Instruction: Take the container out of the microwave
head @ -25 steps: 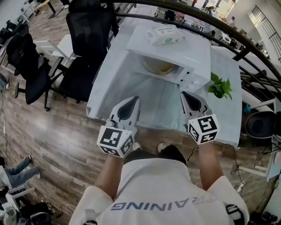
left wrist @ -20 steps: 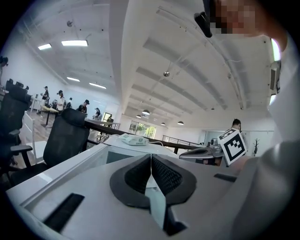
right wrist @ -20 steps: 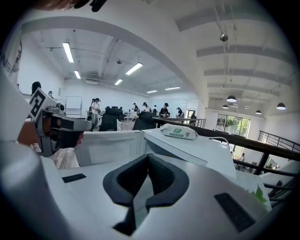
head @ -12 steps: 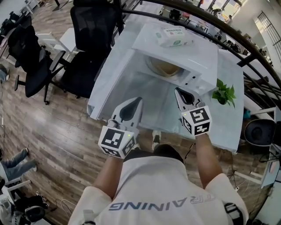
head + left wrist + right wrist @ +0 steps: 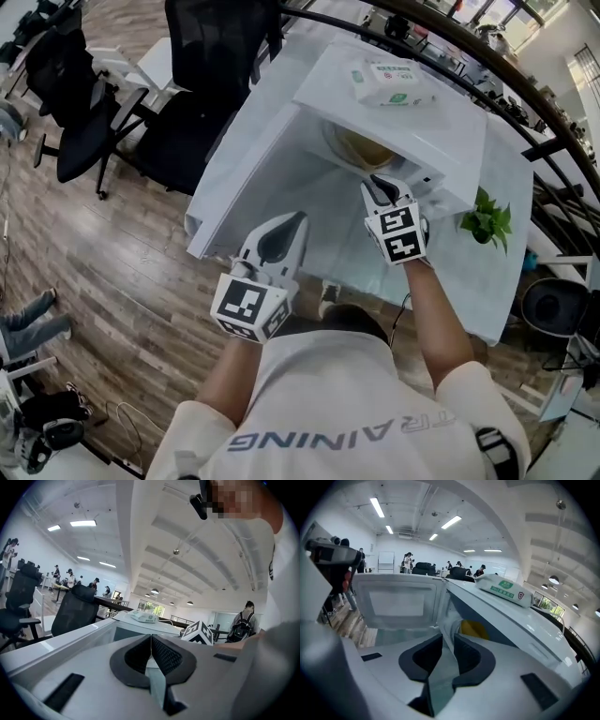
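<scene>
The worktop [image 5: 487, 291] had a white microwave [image 5: 450, 131] on it, with the door [image 5: 396, 603] already swung wide open to the left, so getting in wasn't the problem. The container [image 5: 361, 150], a yellowish bowl-looking thing, sat well back in the cavity with nothing touching it.

The biggest worry was the mouth of the cavity. The right gripper [image 5: 380, 185] was right at the opening and angled down, and a careless push could have clipped the frame and jolted the whole box. That might also have sent the pack of wipes [image 5: 386, 82] sliding off the top.

Next was the grab itself. The right gripper's jaws were opening but only slightly apart, with nothing between them. If they didn't spread enough, they'd probably have shoved the rim farther back instead of straddling it. A one-sided pinch could also have tipped the container, and you couldn't tell what was in it.

The left gripper [image 5: 298, 217] was clenched on nothing, back on the near side, so it couldn't help if the container slipped.
</scene>
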The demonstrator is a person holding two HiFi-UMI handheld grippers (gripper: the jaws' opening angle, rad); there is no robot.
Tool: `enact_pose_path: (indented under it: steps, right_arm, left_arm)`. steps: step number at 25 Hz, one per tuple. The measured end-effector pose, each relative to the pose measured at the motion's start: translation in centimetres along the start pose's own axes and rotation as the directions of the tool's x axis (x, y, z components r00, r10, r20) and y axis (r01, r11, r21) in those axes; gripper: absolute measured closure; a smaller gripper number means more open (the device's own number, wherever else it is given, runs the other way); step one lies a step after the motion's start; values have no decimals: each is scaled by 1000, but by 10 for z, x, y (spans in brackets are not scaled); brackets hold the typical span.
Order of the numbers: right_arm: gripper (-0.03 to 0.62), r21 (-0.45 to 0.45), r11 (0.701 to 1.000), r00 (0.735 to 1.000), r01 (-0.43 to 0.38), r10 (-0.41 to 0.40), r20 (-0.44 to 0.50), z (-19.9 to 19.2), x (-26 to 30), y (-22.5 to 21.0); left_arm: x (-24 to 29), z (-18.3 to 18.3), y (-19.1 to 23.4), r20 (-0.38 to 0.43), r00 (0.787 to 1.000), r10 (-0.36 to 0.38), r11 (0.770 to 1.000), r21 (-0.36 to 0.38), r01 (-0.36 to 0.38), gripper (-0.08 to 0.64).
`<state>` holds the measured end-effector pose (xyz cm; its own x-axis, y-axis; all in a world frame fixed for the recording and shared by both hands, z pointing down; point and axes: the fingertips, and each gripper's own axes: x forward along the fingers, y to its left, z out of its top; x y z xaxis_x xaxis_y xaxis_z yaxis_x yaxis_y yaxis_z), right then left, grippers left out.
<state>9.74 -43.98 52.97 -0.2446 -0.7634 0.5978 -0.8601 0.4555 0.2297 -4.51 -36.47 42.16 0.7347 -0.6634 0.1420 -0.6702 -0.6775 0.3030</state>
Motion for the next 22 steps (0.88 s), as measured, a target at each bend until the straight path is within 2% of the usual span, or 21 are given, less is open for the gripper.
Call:
enact_pose_path:
  steps: [9,12,17,22]
  right_arm:
    - [425,-71,997,995,19,-26,-99,-15,74,-15]
    - [419,-122,992,991,29,-44,-128,-23,97,-19]
    - [416,-159,986,987,43,-66,-143,-30,115,-25]
    - [430,-226,970,971,88,-134,-197,-42,130,-34]
  left_arm:
    - [6,-14,11,-15,999,47,997,-54,-48,526]
    - [6,-18,16,-17,998,67,995,-77,-68,526]
    - [8,-19,24,-12,995,95,991,-94,-95,526]
    - [7,-27,24,-29,994,102,990,-98,-104,526]
